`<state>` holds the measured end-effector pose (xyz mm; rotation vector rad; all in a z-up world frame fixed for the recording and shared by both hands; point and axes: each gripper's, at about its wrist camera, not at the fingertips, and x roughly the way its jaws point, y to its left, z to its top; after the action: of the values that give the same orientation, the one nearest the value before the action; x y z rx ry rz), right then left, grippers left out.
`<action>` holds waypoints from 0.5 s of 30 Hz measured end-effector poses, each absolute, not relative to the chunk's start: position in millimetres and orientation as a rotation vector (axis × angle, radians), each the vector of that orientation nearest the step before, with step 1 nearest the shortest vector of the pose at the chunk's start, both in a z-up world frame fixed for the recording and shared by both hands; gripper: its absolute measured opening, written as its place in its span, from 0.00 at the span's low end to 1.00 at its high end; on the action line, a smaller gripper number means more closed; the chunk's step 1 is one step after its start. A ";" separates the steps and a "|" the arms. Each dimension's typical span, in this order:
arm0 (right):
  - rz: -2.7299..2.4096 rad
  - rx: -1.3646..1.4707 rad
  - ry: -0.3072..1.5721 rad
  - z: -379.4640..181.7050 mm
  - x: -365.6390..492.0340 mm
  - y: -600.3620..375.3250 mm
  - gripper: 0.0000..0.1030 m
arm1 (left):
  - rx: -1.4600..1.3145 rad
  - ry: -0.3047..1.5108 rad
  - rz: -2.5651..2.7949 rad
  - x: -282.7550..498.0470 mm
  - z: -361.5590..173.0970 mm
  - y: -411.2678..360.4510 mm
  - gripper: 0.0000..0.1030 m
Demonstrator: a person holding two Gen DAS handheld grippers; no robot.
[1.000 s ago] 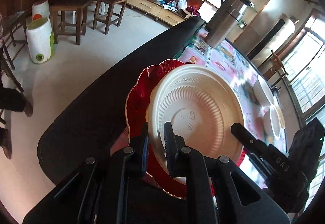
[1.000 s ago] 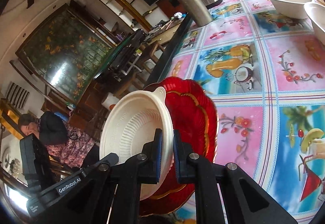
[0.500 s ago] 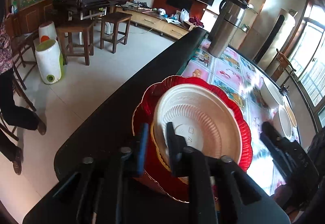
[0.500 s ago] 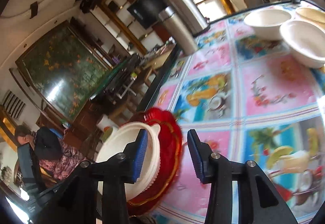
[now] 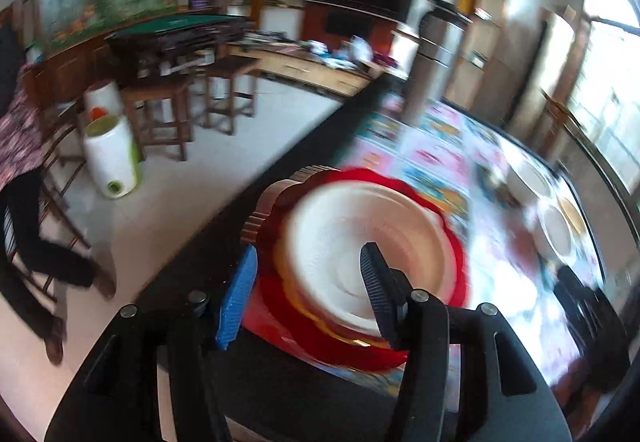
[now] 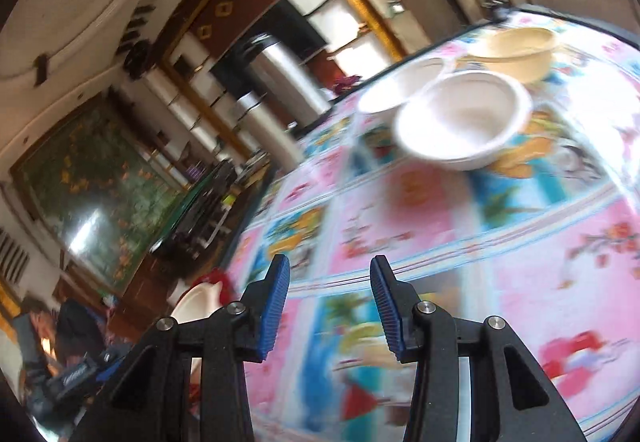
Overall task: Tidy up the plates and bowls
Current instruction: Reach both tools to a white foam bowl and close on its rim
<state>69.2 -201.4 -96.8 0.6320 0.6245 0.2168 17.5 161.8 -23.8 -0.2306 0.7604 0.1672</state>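
A white foam plate [image 5: 372, 242] lies on a red scalloped plate [image 5: 456, 274] near the table's dark edge. My left gripper [image 5: 308, 286] is open, its fingers straddling the near rim of the stack without pinching it. My right gripper [image 6: 330, 306] is open and empty over the colourful tablecloth [image 6: 440, 226]. Ahead of it stand two white bowls [image 6: 464, 117] and, behind them, a cream bowl [image 6: 516, 49]. The same white bowls [image 5: 554, 230] show blurred at the far right of the left wrist view. The plate stack [image 6: 200, 302] shows at the lower left of the right wrist view.
A steel thermos jug [image 5: 432, 61] stands at the table's far edge. Stools [image 5: 160, 113], a white bin [image 5: 112, 161] and a seated person [image 5: 24, 177] are on the floor to the left. The other gripper's body [image 5: 588, 318] is at the right.
Both grippers have opened and let go of the plates. The plate stack now rests on the table. My right gripper has swung away to the right, toward the bowls.
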 end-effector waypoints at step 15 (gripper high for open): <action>0.105 0.711 0.557 -95.1 63.7 -300.6 0.50 | 0.032 0.864 -0.263 32.9 -15.7 -14.8 0.60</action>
<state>63.7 -300.6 -95.1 0.7108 0.5566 0.1048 32.9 -14.8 -15.7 0.0325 0.8643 -0.2633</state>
